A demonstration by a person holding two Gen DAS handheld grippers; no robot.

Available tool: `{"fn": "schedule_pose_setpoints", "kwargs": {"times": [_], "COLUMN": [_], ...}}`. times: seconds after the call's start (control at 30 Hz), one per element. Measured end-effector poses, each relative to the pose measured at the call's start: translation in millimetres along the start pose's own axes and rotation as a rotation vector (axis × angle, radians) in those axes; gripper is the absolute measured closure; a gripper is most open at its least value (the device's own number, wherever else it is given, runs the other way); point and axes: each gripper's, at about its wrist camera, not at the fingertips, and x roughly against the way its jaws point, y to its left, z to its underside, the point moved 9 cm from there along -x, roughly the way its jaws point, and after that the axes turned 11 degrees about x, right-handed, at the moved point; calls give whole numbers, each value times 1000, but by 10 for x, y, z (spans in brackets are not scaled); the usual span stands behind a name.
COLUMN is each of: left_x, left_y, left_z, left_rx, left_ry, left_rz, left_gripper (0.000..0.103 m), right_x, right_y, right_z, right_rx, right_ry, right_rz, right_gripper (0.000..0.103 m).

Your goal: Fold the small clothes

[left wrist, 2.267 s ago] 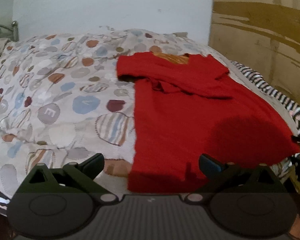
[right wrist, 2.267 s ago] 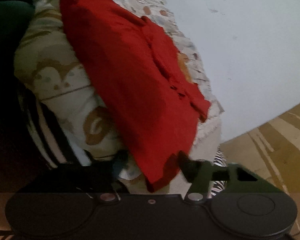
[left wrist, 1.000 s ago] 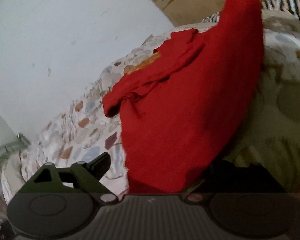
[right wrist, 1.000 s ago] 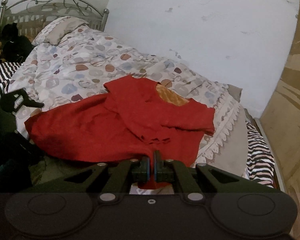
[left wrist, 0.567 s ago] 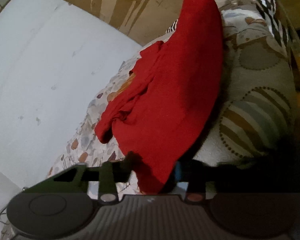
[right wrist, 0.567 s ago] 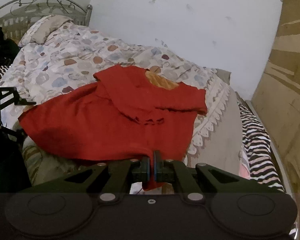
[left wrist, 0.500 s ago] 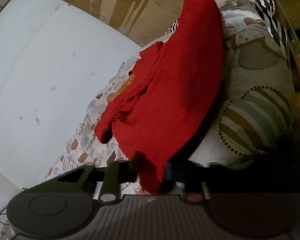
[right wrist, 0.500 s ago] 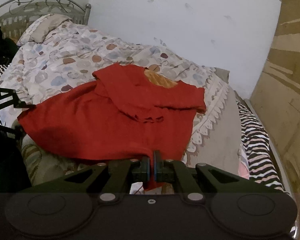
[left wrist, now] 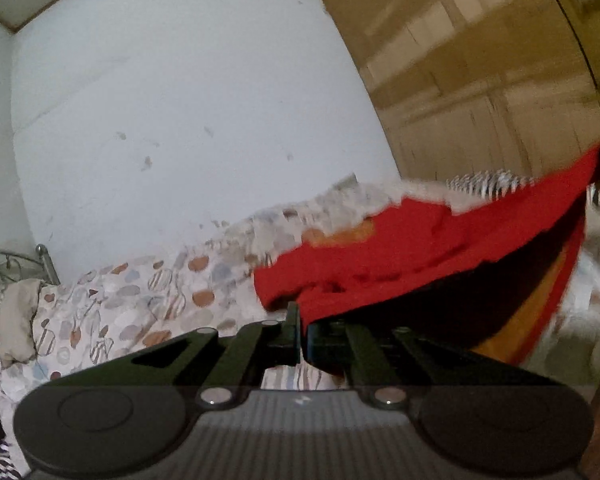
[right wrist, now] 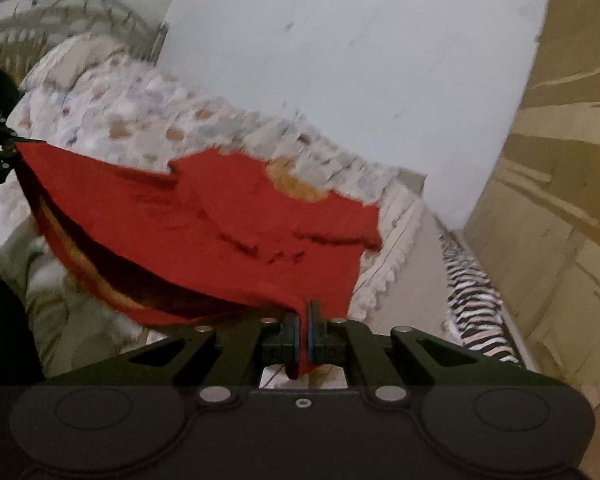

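Left wrist view
- Left gripper [left wrist: 303, 322]: jaws together, clamped on a bottom corner of the red shirt.
- Red shirt [left wrist: 432, 252]: lower part raised off the bed, upper part lying on the patterned bedspread. The hem runs as a taut line from the left gripper up to the right edge of the picture, where its other corner ends at a dark shape, too blurred to make out. The long axis, hem to collar, points away from the camera toward the wall.
- Collar: orange inner lining [left wrist: 350, 236] at the far end, facing the white wall [left wrist: 180, 120].
- Sleeve: one short sleeve folded in over the chest, toward the picture's left.
- Underside: the hem gapes, with dark shadow and orange inner cloth showing beneath.
- Patterned bedspread [left wrist: 140, 296]: covers the bed to the left of the shirt.
- Metal bed frame [left wrist: 44, 264]: at far left, beside a pillow [left wrist: 18, 320].
- Wooden wardrobe [left wrist: 480, 80]: at upper right.

Right wrist view
- Right gripper [right wrist: 304, 322]: jaws together, clamped on the other bottom corner of the red shirt [right wrist: 228, 224]; a tuft of cloth hangs below the pads.
- Hem: stretches from this gripper up to the left edge, where the left gripper [right wrist: 4, 152] is partly in view at the far corner.
- Axis: collar [right wrist: 296, 184] is the far end, toward the white wall [right wrist: 360, 60].
- Striped cloth [right wrist: 476, 296]: lies along the bed's right side, beside the wooden wardrobe [right wrist: 560, 200].
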Motion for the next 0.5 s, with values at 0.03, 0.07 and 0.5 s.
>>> {"fn": "schedule_pose_setpoints", "kwargs": {"times": [0.03, 0.07, 0.5], "left_x": [35, 97, 981], "left_y": [15, 22, 41], "left_z": [-73, -147, -378], "left_rx": [20, 34, 69], "left_ry": [-11, -25, -22], "left_rz": [6, 10, 55], "left_gripper": [102, 102, 102], "right_x": [54, 107, 1038], "right_y": [-34, -63, -143], "right_z": [-35, -63, -104], "right_rx": [-8, -14, -5], "right_ry": [-19, -34, -94], "right_rz": [14, 25, 24], "right_gripper": [101, 101, 101]}}
